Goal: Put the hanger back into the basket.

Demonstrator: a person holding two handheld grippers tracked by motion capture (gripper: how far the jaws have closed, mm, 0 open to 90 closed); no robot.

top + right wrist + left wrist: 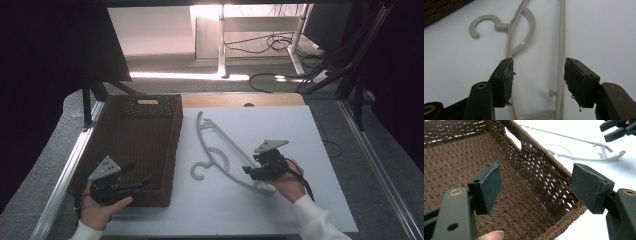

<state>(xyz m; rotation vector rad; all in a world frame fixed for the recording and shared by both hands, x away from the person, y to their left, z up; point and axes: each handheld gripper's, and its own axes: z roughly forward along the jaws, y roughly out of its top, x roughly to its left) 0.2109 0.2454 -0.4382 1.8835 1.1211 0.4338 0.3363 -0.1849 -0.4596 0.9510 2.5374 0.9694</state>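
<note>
Right gripper view showed the right gripper (537,82) with fingers (506,80) released astride the pale grey plastic coat hanger (520,45), not yet gripped, flat on the white worktop (604,37) beside the empty brown woven basket (135,145), where the left gripper (534,190) gaped over its near corner.

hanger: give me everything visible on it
The hanger is pale grey, plastic by its look, lying flat on the white table right of the wicker basket, not touching it. Open hook, curved inner brace, two long thin arms, a small peg near one end. The right gripper straddles that end, fingers apart, not yet pressing.
</note>
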